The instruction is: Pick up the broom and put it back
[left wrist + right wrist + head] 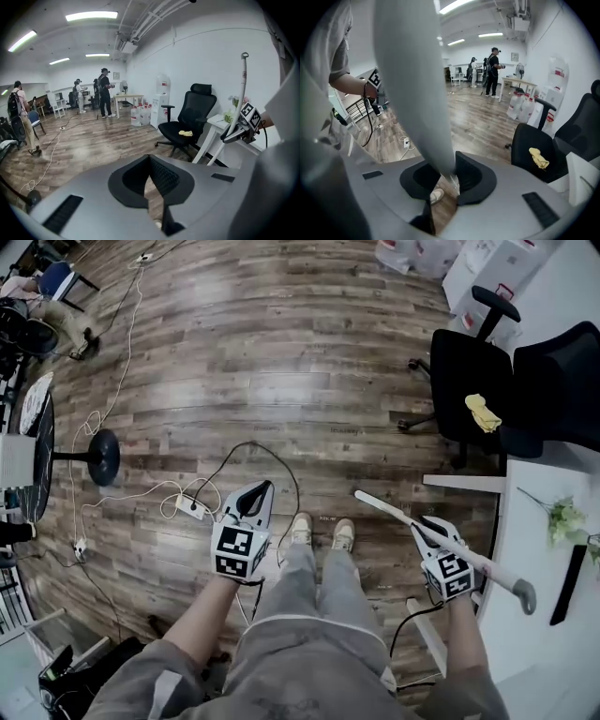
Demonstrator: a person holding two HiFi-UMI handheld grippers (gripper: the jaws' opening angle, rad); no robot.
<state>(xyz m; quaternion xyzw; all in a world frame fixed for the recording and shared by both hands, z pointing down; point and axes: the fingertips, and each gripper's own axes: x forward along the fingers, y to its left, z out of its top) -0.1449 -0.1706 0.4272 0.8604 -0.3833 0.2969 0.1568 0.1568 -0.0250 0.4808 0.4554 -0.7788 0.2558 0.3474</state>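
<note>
The broom shows as a long white handle with a grey end cap, slanting across my right gripper, which is shut on it beside the white table. In the right gripper view the handle rises big and blurred out of the closed jaws. From the left gripper view the handle stands upright at the right. My left gripper hangs over the wooden floor in front of the person's shoes, jaws together with nothing between them. The broom's head is out of sight.
A black office chair carrying a yellow cloth stands at the right. The white table holds a small plant and a black bar. A power strip with cables and a round stand base lie at the left. People stand far off.
</note>
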